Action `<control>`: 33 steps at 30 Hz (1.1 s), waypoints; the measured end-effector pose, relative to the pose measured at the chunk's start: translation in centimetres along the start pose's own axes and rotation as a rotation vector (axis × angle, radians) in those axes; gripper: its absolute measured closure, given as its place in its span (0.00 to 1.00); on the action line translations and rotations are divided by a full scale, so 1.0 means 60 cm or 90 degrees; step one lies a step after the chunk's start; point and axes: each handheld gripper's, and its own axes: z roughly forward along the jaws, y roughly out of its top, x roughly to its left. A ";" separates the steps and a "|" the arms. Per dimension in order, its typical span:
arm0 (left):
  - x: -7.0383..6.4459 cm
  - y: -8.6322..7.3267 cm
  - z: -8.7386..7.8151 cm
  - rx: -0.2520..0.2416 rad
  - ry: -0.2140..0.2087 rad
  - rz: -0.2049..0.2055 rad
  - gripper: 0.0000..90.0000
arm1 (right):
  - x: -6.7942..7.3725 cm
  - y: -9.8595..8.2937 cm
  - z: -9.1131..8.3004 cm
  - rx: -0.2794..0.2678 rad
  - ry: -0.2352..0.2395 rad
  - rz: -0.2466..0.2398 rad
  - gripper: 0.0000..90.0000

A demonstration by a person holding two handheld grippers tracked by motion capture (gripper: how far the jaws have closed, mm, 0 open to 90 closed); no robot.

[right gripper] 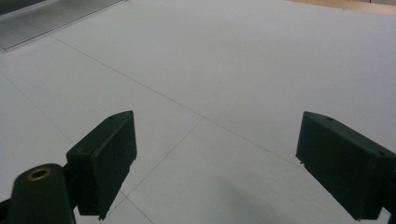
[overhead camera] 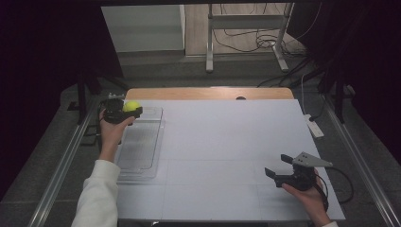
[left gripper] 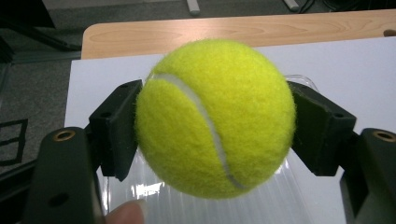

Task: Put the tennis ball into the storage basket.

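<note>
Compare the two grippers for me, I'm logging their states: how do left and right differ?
The left gripper is shut on the fuzzy yellow tennis ball; the right gripper is open and holds nothing. The left is over the clear plastic tray, the right over the white table sheet. Both have black jaws.

Yellow-green felt tennis ball, white seam curving across it. Intact, clean. Position: upper left of the high view, raised off the surface.

No lettering, brand, number or sign can be read on anything pictured; the fuzzy yellow tennis ball is marked by a plain white seam alone.
</note>
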 end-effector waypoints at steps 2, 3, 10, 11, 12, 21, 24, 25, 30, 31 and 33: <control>0.001 -0.001 0.002 0.004 0.000 0.001 0.30 | 0.000 0.000 0.000 0.000 0.000 0.000 0.14; 0.000 -0.001 0.004 0.007 0.004 0.003 0.30 | 0.000 0.000 0.000 0.000 0.000 0.000 0.14; 0.001 -0.003 0.011 0.019 0.010 0.010 0.30 | 0.000 0.000 0.000 0.000 0.000 0.000 0.14; 0.000 -0.003 0.012 0.020 0.011 0.011 0.30 | 0.000 0.000 0.000 0.001 -0.001 -0.001 0.14; -0.001 -0.003 0.012 0.021 0.010 0.011 0.30 | 0.000 0.000 0.000 0.001 -0.001 -0.001 0.14; -0.002 -0.004 0.017 0.032 0.012 0.015 0.30 | 0.000 0.000 0.000 0.000 -0.001 -0.001 0.14; -0.002 -0.005 0.018 0.039 0.014 0.016 0.30 | 0.000 0.000 0.001 0.001 -0.001 -0.001 0.14; -0.002 -0.005 0.018 0.042 0.015 0.016 0.30 | 0.000 0.000 0.000 0.002 -0.002 -0.001 0.14; -0.003 -0.006 0.021 0.052 0.018 0.019 0.30 | 0.000 0.000 0.001 0.001 -0.001 0.000 0.14; -0.002 -0.006 0.022 0.053 0.019 0.021 0.30 | 0.000 0.000 0.001 0.001 -0.001 0.000 0.14; -0.002 -0.006 0.022 0.056 0.019 0.022 0.30 | 0.000 0.000 0.001 0.000 -0.001 -0.001 0.14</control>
